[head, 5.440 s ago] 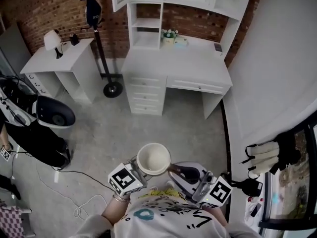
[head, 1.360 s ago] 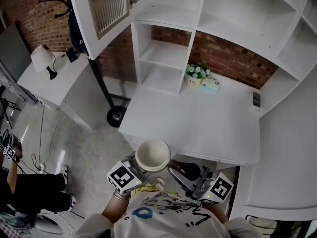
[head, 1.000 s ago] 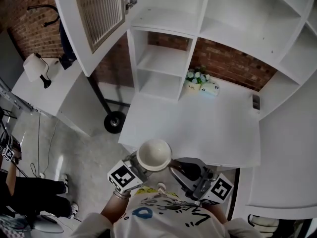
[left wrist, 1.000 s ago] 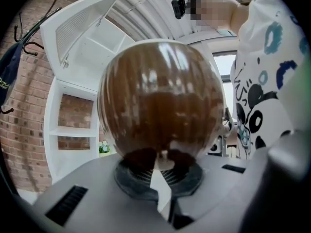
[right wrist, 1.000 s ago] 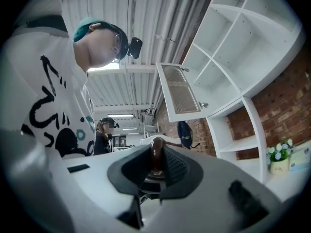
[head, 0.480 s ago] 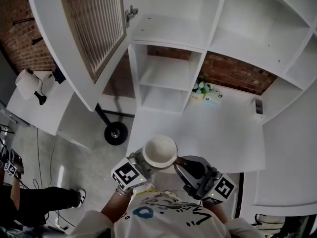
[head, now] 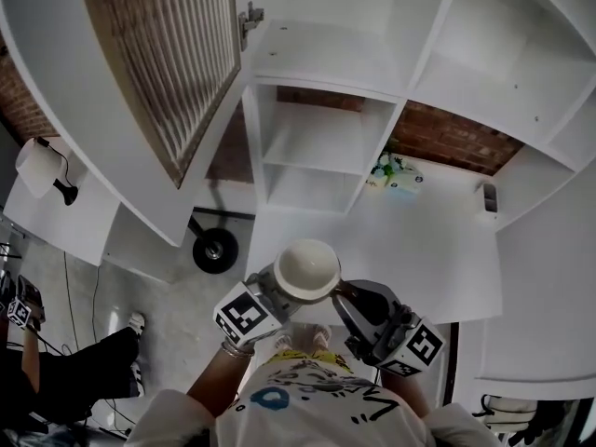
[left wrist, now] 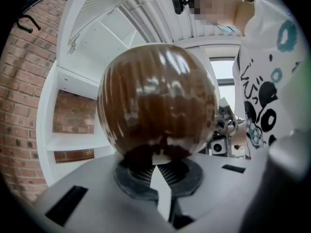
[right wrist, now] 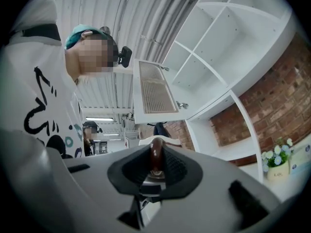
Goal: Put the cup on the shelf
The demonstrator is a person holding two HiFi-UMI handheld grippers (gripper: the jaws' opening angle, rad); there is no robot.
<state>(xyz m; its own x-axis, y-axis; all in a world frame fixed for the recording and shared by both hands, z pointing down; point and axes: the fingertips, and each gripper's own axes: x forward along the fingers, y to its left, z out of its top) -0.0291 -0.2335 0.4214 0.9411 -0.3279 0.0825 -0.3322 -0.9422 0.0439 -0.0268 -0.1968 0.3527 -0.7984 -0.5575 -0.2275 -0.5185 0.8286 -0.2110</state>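
Two grippers share one cup (head: 305, 268): the left gripper (head: 276, 289) pinches its foot, the right gripper (head: 346, 293) clamps what looks like its handle, likely to keep it upright and steady. It hangs below and short of the shelf (head: 315, 142), not yet set down.

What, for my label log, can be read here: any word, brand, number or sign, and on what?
Nothing reads clearly.
Flower pot label: print too small to read.
Shirt: scribbled print, no legible word.
Marker cubes: square patterns, no characters.
Cup: no print seen.
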